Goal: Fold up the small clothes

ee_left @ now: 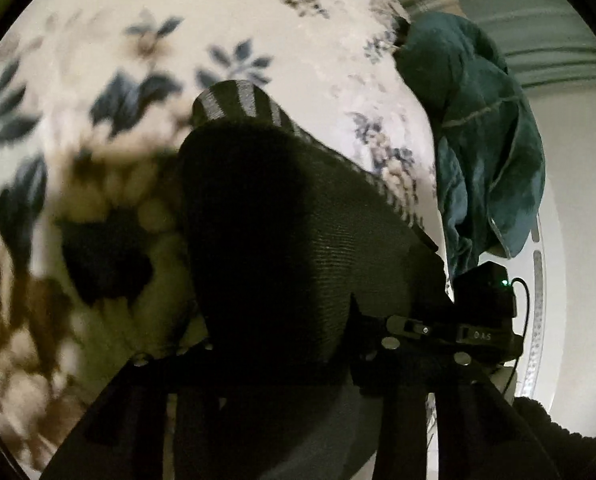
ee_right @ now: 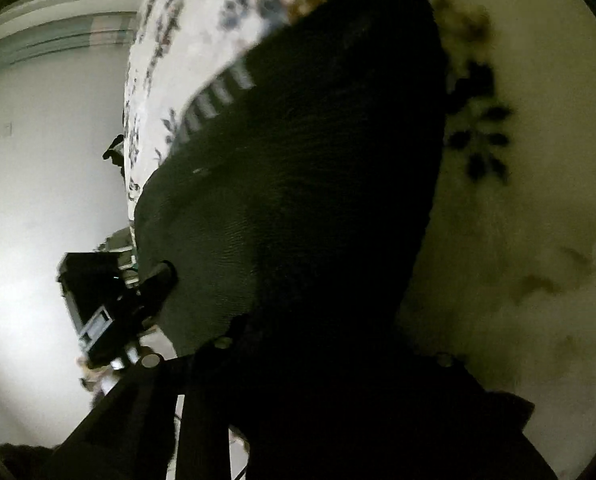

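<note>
A dark knit garment with a grey-striped band fills the middle of the left wrist view and drapes over my left gripper, hiding its fingertips. The same dark garment covers most of the right wrist view and hides the fingertips of my right gripper. Both grippers appear closed on the garment's edge, lifted over a floral bedsheet. The other gripper's body shows at the right of the left view, and at the left of the right view.
A teal towel-like cloth hangs at the bed's edge on the right. The floral sheet runs up to a white wall. A striped curtain or trim is behind.
</note>
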Available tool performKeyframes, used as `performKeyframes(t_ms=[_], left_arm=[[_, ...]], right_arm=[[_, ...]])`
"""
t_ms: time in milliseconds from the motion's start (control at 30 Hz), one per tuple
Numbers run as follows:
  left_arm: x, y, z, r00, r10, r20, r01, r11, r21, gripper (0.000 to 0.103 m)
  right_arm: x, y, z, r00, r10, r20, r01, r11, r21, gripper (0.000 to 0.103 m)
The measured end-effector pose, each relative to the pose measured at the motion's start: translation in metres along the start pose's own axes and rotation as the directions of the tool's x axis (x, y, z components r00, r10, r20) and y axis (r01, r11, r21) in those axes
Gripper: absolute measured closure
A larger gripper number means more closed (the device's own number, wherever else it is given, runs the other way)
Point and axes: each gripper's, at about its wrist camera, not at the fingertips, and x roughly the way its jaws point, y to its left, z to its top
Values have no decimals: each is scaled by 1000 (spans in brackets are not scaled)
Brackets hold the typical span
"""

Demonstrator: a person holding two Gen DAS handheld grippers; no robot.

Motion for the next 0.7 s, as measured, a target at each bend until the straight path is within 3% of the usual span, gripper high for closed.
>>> performKeyframes(t_ms=[133,267,533,667,700], left_arm=[[-15,-17,27,1000,-18,3,18,999,44,72],[-21,-34,75,999,-43,12,42,997,72,72],[14,-73,212,1000,21,20,-24,982,188,70],[53,-75,275,995,98,-31,-89,975,203,64],[62,-71,282,992,114,-48,-103,977,188,64]], right_arm=[[-23,28,-1,998,24,63,-23,999,-26,78],[-52,61,28,989,44,141,-38,998,-47,78],[-81,102,151,959,23,282,-17,1000,-24,78],[-77,100,221,952,-49,303,41,999,30,76],[-77,96,228,952,-81,295,69,996,50,70]])
